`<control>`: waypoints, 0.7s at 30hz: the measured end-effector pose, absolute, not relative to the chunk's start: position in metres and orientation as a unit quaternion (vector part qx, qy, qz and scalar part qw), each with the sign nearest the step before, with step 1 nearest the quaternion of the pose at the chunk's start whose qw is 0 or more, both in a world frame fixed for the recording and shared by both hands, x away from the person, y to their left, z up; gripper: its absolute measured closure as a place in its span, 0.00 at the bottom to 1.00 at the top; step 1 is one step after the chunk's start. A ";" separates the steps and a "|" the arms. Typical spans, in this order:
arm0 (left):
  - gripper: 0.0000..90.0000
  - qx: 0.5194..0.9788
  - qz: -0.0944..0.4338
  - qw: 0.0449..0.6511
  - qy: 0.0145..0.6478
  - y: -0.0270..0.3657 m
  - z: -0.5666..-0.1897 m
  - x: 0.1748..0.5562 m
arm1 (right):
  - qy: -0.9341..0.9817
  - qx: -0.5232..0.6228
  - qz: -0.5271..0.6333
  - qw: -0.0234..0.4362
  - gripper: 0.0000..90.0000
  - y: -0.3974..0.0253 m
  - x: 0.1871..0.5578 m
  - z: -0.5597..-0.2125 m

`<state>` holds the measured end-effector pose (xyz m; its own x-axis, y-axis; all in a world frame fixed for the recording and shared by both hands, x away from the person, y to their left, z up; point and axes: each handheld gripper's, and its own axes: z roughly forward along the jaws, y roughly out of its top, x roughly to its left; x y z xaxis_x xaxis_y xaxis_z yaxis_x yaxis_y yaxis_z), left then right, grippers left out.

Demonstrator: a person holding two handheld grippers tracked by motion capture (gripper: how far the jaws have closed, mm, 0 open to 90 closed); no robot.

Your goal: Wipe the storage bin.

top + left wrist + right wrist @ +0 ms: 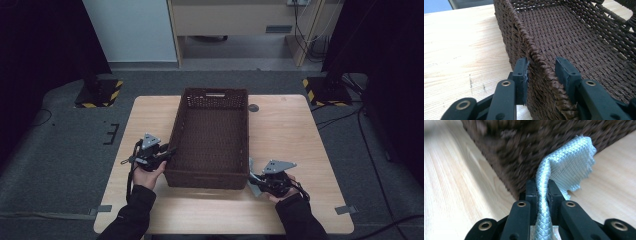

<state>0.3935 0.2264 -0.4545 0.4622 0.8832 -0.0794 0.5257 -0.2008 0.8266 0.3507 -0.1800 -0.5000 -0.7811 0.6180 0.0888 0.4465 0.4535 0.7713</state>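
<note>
The dark brown woven rectangular basket [210, 140] stands in the middle of the light wooden tabletop [285, 130], its long sides running away from the person, and its interior holds nothing. At its near left corner, the left hand-held gripper [167, 152] straddles the left wall: in the left gripper view its two black jaws stand apart on either side of the braided rim [536, 60], one outside over the tabletop [461, 50], the other inside over the woven floor, the outer pad touching or just beside the weave and the inner one a little clear of it. At the basket's near right corner, the right hand-held gripper [253, 181] lies just beside the outer wall, low on the tabletop. Its jaws are pressed together on a small pale grey-green cloth with a quilted diamond texture [564, 170], which rises from between the pads and fans out against the blurred brown basket wall [524, 147]. In the high view the cloth [251, 172] shows as a pale strip beside that corner. Dark sleeves [132, 212] enter from the bottom edge.
</note>
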 end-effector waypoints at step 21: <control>0.69 0.745 0.211 0.419 0.475 0.226 -0.454 0.394 | 0.854 0.304 0.410 0.100 0.92 -0.175 0.331 -0.501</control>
<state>0.3936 0.2264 -0.4544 0.4601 0.8839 -0.0839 0.5307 -0.1980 0.8241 0.3310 -0.1753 -0.5013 -0.7946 0.6022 0.0777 0.4376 0.4793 0.7608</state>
